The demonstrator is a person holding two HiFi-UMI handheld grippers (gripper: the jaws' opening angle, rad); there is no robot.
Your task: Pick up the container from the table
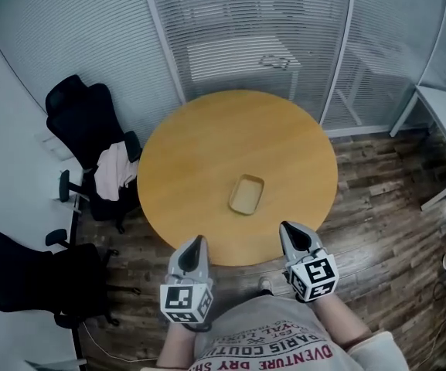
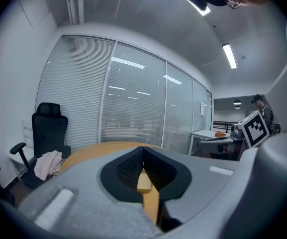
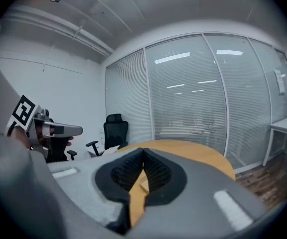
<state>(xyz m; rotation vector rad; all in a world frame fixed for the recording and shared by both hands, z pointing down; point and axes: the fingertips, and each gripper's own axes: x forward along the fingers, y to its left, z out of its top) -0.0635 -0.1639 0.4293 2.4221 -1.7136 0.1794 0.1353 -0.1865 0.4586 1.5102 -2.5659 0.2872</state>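
1. Tan, shallow container (image 1: 246,195) with rounded corners lies flat on the round wooden surface (image 1: 199,153). It sits on the half nearest the person, a little right of the middle, and nothing touches it.
2. Left gripper (image 1: 197,240) hangs over the surface's near edge, left of the container and apart from it. Its jaws are clenched tip to tip with nothing between them.
3. Right gripper (image 1: 287,226) is over the same near edge, right of the container and also apart from it. Its jaws are pressed together too, and empty.
4. Both grippers point across the surface toward its far side.
5. Left of the surface stands a black chair (image 1: 83,118) with a pale cloth (image 1: 114,170) draped on it. A second black chair (image 1: 37,273) sits nearer the person on that side.
6. Beyond the surface runs a glass wall with blinds (image 1: 246,22). Right of the surface is a white desk (image 1: 443,107), and a dark wood floor (image 1: 385,222) lies below.
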